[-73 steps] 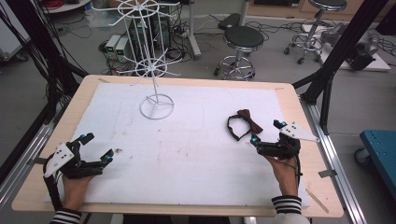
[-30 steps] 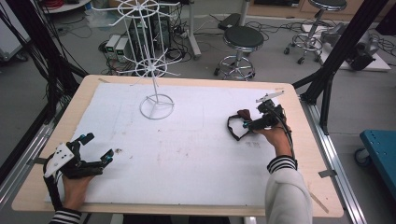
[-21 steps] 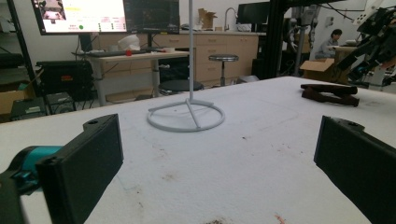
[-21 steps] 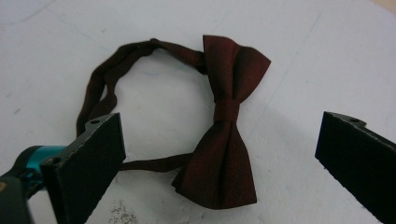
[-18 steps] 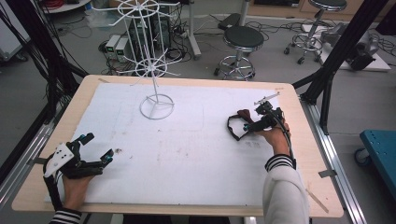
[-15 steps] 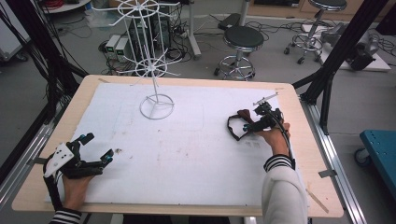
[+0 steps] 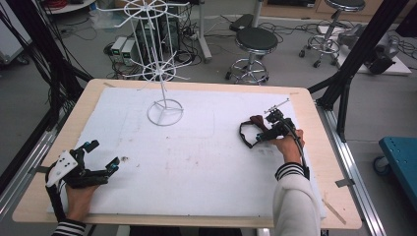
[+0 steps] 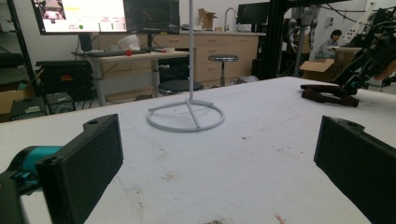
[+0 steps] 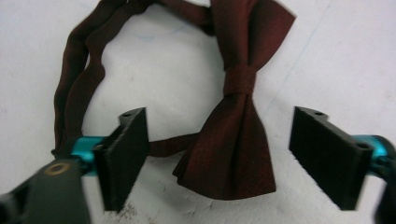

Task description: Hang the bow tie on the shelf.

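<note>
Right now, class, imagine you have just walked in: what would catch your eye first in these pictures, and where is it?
The dark red bow tie stands out most, lying on the white table cover at the right side, with the right gripper open, one jaw on either side of it. Next is the tall white wire rack, standing at the far left-centre of the table. The left gripper rests open at the near left corner.

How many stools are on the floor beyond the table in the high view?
2. A black-seated stool stands just past the table's far edge; another stool stands farther right at the top edge, partly cropped.
</note>
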Tool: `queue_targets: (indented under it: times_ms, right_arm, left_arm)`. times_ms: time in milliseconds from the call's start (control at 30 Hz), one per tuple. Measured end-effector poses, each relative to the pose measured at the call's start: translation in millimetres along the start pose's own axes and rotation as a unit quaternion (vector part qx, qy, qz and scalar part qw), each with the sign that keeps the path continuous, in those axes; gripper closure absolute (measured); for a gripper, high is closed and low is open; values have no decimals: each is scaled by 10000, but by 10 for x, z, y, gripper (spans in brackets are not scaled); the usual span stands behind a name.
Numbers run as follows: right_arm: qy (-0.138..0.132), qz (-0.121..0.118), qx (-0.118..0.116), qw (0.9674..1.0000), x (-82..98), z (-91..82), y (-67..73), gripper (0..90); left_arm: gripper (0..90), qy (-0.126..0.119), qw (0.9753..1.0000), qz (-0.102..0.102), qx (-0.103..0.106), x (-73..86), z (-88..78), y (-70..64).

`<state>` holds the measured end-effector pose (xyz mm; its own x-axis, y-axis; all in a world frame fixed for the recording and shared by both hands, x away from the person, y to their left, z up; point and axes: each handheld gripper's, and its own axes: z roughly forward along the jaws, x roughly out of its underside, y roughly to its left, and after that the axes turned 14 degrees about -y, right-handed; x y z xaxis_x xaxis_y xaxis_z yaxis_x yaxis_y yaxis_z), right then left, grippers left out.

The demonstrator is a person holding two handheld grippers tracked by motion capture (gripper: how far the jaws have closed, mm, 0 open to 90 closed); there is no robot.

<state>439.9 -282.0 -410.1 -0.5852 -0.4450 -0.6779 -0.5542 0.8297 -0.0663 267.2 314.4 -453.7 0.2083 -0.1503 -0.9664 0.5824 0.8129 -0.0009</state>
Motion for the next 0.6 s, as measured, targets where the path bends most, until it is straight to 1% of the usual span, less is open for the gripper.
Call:
queue_targets:
  times_ms: [33, 67, 100, 133, 167, 200, 233, 267, 300, 333, 367, 500, 600]
  right_arm:
    - [122, -40, 75, 9999, -4, 9, 17, 342]
    - [122, -40, 75, 9999, -4, 9, 17, 342]
    - [128, -52, 55, 9999, -7, 18, 24, 416]
    - [128, -52, 55, 9999, -7, 18, 24, 416]
    - [150, -75, 97, 9998, -9, 18, 26, 471]
    - [151, -176, 148, 9996, -11, 28, 23, 556]
    - [151, -176, 148, 9996, -11, 28, 23, 556]
    - [278, -178, 246, 9992, -9, 23, 36, 667]
    - [278, -178, 246, 9992, -9, 23, 36, 667]
    - [316, -195, 314, 9988, -9, 17, 35, 721]
    - [321, -159, 383, 9986, -7, 2, 24, 784]
    - [355, -144, 369, 9986, -7, -21, 12, 809]
    - [324, -200, 351, 9987, -10, -29, 4, 812]
  left_arm:
    - [17, -3, 10000, -3, -1, 0, 0, 0]
    - [17, -3, 10000, -3, -1, 0, 0, 0]
    - [17, -3, 10000, -3, 0, 0, 0, 0]
    - [17, -3, 10000, -1, -2, 0, 0, -1]
    - [17, -2, 10000, -1, 1, 0, 0, 0]
    - [17, -3, 10000, -3, 0, 0, 0, 0]
    - [17, -4, 10000, -3, -1, 0, 0, 0]
    - [17, -3, 10000, -3, -1, 0, 0, 0]
    - [17, -4, 10000, -4, -1, 0, 0, 0]
    - [17, -3, 10000, -5, -1, 0, 0, 0]
    - [17, -4, 10000, -4, -1, 0, 0, 0]
    - [17, -4, 10000, -3, 0, 0, 0, 0]
    - [17, -6, 10000, -8, -3, 0, 0, 0]
